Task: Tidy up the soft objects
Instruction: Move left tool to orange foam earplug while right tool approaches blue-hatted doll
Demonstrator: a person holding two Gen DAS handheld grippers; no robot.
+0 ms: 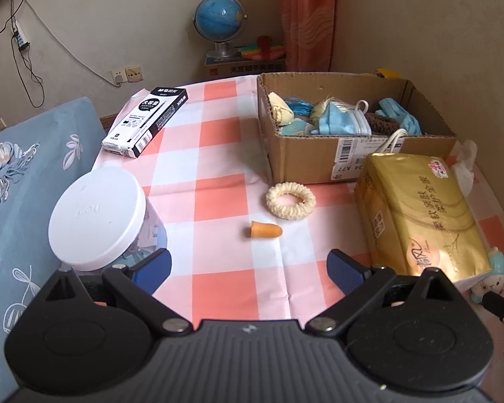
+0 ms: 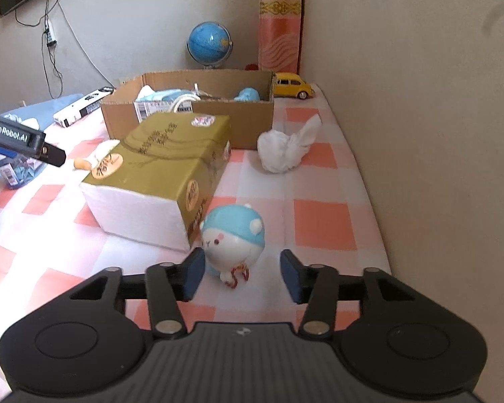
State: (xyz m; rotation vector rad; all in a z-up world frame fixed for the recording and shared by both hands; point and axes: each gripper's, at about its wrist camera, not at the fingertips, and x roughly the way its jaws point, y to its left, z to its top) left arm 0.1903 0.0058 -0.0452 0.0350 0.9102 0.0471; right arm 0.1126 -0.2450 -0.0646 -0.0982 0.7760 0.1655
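Note:
An open cardboard box (image 1: pixel 352 154) at the back of the checked table holds blue face masks (image 1: pixel 339 122) and other soft bits. In front of it lie a cream scrunchie (image 1: pixel 290 200) and an orange foam earplug (image 1: pixel 263 230). My left gripper (image 1: pixel 250 263) is open just short of the earplug, with nothing between its fingers. A blue-and-white plush toy (image 2: pixel 232 238) stands beside a gold tissue pack (image 2: pixel 164 161). My right gripper (image 2: pixel 243 267) is open around the toy's lower half, its right pad clear of it. A bunched white cloth (image 2: pixel 285 149) lies further back.
A jar with a white lid (image 1: pixel 97 218) stands close on the left and a black pen box (image 1: pixel 146 121) lies behind it. A yellow toy car (image 2: pixel 294 87) and a globe (image 2: pixel 210 42) are at the back. A wall borders the table's right edge, a blue bedcover (image 1: pixel 27 184) its left.

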